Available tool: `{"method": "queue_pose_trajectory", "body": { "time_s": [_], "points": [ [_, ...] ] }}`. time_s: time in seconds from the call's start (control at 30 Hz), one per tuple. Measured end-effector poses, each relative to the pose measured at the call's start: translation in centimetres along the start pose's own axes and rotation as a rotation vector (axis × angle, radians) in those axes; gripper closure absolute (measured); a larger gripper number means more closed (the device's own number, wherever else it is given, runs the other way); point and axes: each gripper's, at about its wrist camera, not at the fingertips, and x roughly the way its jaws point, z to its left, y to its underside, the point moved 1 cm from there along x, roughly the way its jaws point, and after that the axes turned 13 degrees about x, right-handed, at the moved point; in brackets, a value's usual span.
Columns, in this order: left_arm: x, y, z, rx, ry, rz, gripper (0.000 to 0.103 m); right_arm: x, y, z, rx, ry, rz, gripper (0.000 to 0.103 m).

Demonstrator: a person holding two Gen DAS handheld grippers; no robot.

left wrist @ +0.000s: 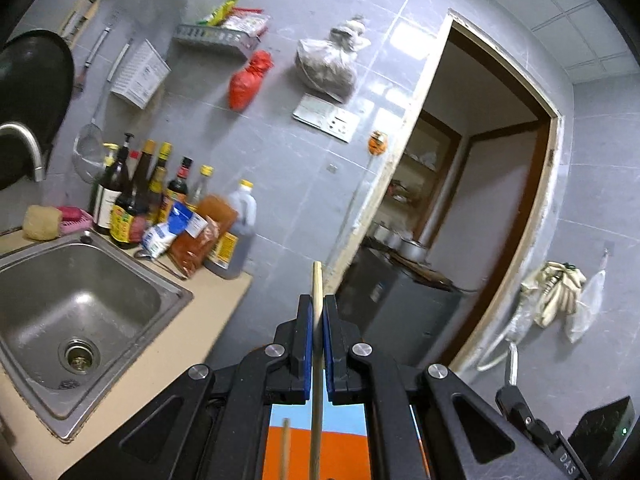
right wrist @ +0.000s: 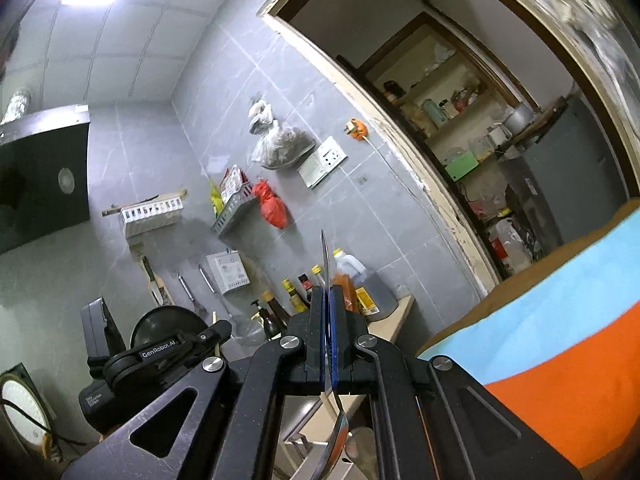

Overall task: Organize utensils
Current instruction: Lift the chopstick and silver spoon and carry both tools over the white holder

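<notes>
My left gripper [left wrist: 318,304] is shut on a wooden chopstick [left wrist: 317,284]. The stick stands upright between the blue pads, its tip above the fingers and its lower part running down past the camera. A second wooden stick [left wrist: 285,448] shows low in the left wrist view. My right gripper [right wrist: 329,294] is shut on a metal spoon [right wrist: 326,264]. The thin handle points up above the fingers and the bowl [right wrist: 334,452] hangs below them. Both grippers are held in the air, away from the counter.
A steel sink [left wrist: 80,304] sits in the beige counter [left wrist: 192,320] at left, with several sauce bottles [left wrist: 136,196] behind it. A grey wall basket [left wrist: 216,38] and a white rack [right wrist: 152,212] hang on the tiled wall. A doorway [left wrist: 480,200] opens at right. An orange and blue cloth [right wrist: 560,320] is near.
</notes>
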Motion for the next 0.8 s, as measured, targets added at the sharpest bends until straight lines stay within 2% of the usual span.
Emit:
{"method": "queue_pose_trajectory", "body": {
  "time_s": [0.2,0.43,0.67,0.8],
  "points": [
    [-0.1,1.9,0.1,0.019,-0.049,-0.037,0.098,0.5,1.9,-0.7,-0.052,0.013,0.001,0.101],
    [0.2,1.8,0.8,-0.01,-0.048,-0.061,0.098,0.6,2.4,-0.5,-0.145,0.026,0.011,0.101],
    [0.5,1.3,0.7,-0.014,-0.041,-0.081,0.098,0.3,1.9,-0.6,-0.145,0.032,0.011,0.101],
    [0.8,1.7,0.2,0.005,-0.024,-0.063,0.098,0.3,2.0,-0.8,-0.146,0.039,0.015,0.101]
  ]
}}
